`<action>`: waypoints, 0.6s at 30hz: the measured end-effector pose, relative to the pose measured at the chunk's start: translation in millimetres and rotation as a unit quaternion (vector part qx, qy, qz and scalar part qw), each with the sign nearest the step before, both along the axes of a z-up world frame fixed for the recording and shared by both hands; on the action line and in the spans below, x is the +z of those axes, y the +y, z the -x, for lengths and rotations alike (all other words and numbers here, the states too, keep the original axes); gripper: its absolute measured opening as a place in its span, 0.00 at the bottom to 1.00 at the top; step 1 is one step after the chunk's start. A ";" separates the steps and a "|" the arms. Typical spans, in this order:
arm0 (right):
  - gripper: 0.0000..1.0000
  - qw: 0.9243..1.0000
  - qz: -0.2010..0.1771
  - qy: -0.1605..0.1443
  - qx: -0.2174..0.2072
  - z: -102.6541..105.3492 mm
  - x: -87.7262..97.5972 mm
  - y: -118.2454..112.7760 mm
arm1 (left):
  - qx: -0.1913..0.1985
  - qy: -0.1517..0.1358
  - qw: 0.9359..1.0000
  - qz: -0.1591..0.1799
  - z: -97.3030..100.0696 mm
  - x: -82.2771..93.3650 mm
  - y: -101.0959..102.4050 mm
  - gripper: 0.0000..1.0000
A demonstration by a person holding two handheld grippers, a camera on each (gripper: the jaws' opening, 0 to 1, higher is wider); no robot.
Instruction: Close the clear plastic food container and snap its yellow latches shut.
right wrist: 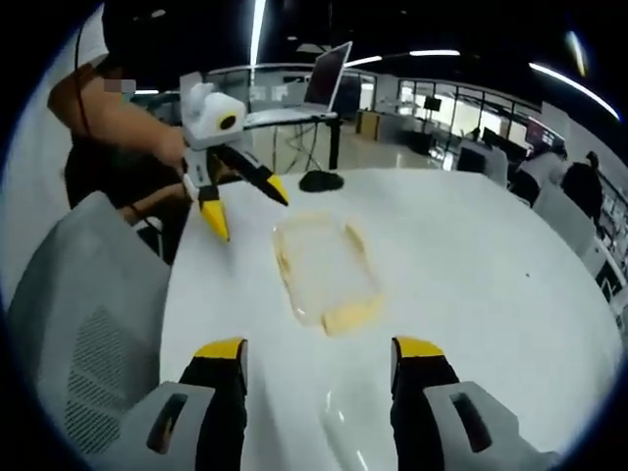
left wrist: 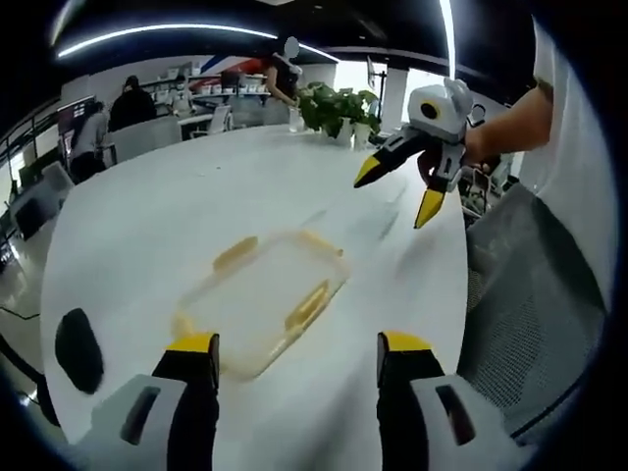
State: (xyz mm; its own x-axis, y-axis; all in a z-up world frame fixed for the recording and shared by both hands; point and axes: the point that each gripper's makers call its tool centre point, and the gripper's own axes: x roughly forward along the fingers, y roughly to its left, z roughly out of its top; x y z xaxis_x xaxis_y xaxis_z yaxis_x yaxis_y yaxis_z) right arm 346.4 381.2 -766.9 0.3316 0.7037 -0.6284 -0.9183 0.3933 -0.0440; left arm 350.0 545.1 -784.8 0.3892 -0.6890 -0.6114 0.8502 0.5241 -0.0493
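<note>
**Both tools hovering, container not touched yet**

Container (left wrist: 263, 299) sits flat on the white counter (left wrist: 147, 226), between the two tools and near the edge by the chair (right wrist: 83, 294). Lid looks to be on or lying over the base; too blurred to tell whether it's seated. Yellow latches (left wrist: 306, 306) show on at least two sides and look flipped outward, so I judge none are snapped.

Left tool (left wrist: 297, 358): jaws spread, holding nothing, above the counter short of the container. It also shows in the right gripper view (right wrist: 245, 201), jaws apart. Right tool (right wrist: 319, 363): jaws spread, empty, short of the container's other end. From the left gripper view it (left wrist: 397, 191) hangs well above the counter.

How to do the step well, as I see it:
- check the lid sits square on the rim before pressing any latch
- pin the lid with one tool, since the smooth counter will likely let the box slide
- push each latch down and in with a jaw tip, not a pinch
- do opposite sides in turn so the lid doesn't cock

Risks: the box skating toward the edge; a latch folding under the rim.

Surroundings: glossy round counter, a black mouse-like thing (left wrist: 78, 348) near its edge, plants (left wrist: 339, 108) at the far side, a laptop (right wrist: 327, 77). Open office, people seated in the background.
</note>
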 end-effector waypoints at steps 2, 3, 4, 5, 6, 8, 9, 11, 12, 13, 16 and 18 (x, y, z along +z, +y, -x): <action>0.58 1.000 0.003 -0.001 0.003 -2.0 -0.4 0.9 | -0.003 0.001 1.000 -0.002 -2.2 -0.1 1.5 0.64; 0.57 1.000 0.005 -0.002 0.005 -3.7 -0.2 1.4 | -0.006 0.002 1.000 -0.005 -2.9 -0.4 2.4 0.63; 0.57 1.000 0.006 -0.002 0.006 -4.8 -0.6 2.0 | -0.009 0.000 1.000 -0.010 -4.0 -0.8 3.6 0.63; 0.57 1.000 0.008 -0.004 0.009 -6.4 -0.9 2.7 | -0.012 -0.002 1.000 -0.017 -5.5 -1.4 5.6 0.63; 0.57 1.000 0.009 -0.004 0.010 -7.3 -1.3 3.3 | -0.014 -0.002 1.000 -0.018 -6.3 -1.3 6.5 0.63; 0.57 1.000 0.012 -0.005 0.014 -9.8 -2.1 4.8 | -0.017 -0.003 1.000 -0.019 -9.2 -0.5 8.7 0.62; 0.56 1.000 0.014 -0.006 0.016 -10.9 -2.6 5.2 | -0.020 -0.004 1.000 -0.021 -9.5 -0.9 9.0 0.61; 0.56 1.000 0.016 -0.004 0.018 -13.9 -4.1 6.6 | -0.028 -0.008 0.999 -0.032 -11.8 -2.4 11.0 0.58; 0.56 1.000 0.016 -0.004 0.020 -15.4 -4.8 8.5 | -0.029 -0.005 0.999 -0.032 -14.1 -2.8 11.5 0.58; 0.55 1.000 0.018 -0.006 0.023 -16.0 -5.3 9.8 | -0.029 -0.004 0.999 -0.031 -15.7 -2.9 11.7 0.58; 0.54 0.999 0.022 -0.008 0.030 -19.7 -7.7 12.7 | -0.037 -0.005 0.999 -0.037 -20.3 -4.7 13.8 0.58; 0.54 0.999 0.026 -0.008 0.032 -21.1 -9.7 13.4 | -0.039 -0.006 0.998 -0.040 -23.8 -4.7 15.6 0.58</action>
